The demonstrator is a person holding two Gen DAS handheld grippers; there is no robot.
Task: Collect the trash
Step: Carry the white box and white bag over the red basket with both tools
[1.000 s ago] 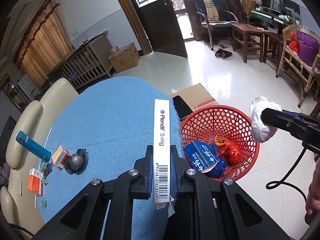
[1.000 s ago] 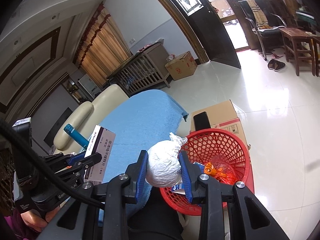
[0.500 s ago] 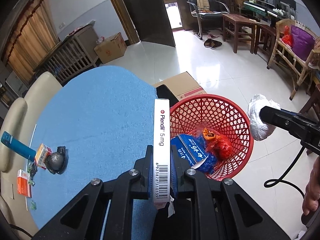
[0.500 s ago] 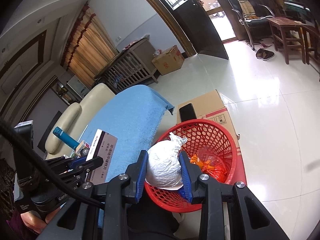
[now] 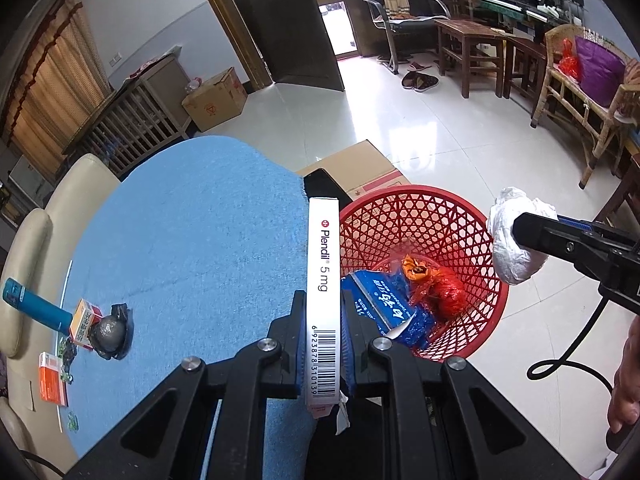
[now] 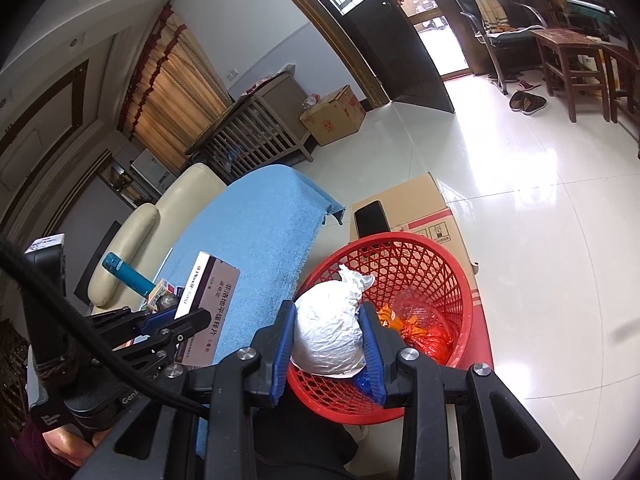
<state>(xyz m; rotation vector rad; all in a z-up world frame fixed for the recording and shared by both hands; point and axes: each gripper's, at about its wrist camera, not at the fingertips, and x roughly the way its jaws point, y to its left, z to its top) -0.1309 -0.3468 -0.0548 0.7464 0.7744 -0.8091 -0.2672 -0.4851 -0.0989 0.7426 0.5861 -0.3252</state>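
Note:
My left gripper [image 5: 323, 312] is shut on a white Plendil medicine box [image 5: 323, 280], held at the right edge of the blue table [image 5: 192, 248], beside the red basket [image 5: 416, 216]. The box also shows in the right wrist view [image 6: 212, 304]. My right gripper [image 6: 326, 332] is shut on a white crumpled bag [image 6: 326, 336], held over the near rim of the red basket [image 6: 452, 272]. The bag also shows in the left wrist view [image 5: 514, 240]. The basket holds a blue packet [image 5: 384, 308] and red-orange wrappers [image 5: 436, 284].
On the table's left end lie a dark crumpled ball [image 5: 110, 330], small orange boxes [image 5: 82, 322] and a teal tube [image 5: 34, 306]. A cardboard box [image 5: 360, 168] with a black phone [image 5: 324, 184] stands behind the basket. A cream sofa [image 5: 36, 240] borders the table.
Both grippers have moved toward the basket with their loads. The white bag has shifted from the table side to over the basket's near rim. Both stay shut.

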